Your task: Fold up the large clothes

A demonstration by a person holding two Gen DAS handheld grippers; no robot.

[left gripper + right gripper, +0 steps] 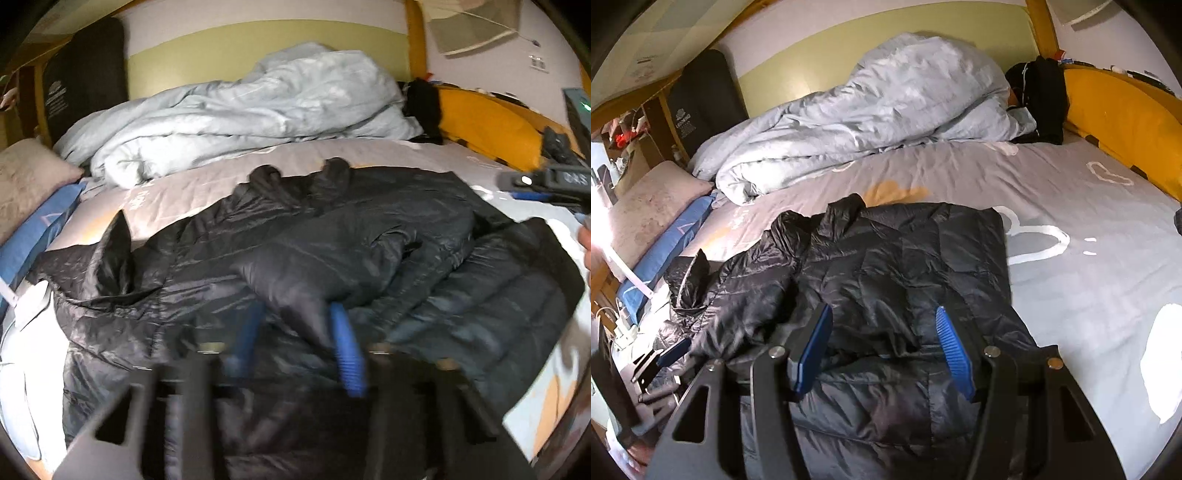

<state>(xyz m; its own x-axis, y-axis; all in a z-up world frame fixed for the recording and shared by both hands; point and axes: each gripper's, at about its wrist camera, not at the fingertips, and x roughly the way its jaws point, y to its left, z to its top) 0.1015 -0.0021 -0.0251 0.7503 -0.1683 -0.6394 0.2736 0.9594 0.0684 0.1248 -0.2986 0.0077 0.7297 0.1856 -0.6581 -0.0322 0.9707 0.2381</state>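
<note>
A black puffer jacket lies spread on the grey bed sheet, one half folded over the other. In the left wrist view a sleeve runs toward me and its end sits between the blue pads of my left gripper, which is shut on it; the view is blurred. My right gripper hovers over the jacket's near part, open, with nothing pinched between its blue pads. The left gripper also shows at the lower left of the right wrist view.
A crumpled pale blue duvet fills the back of the bed. A pillow and a blue cushion lie along the left edge. A yellow headboard borders the right. Dark clothing sits in the far corner.
</note>
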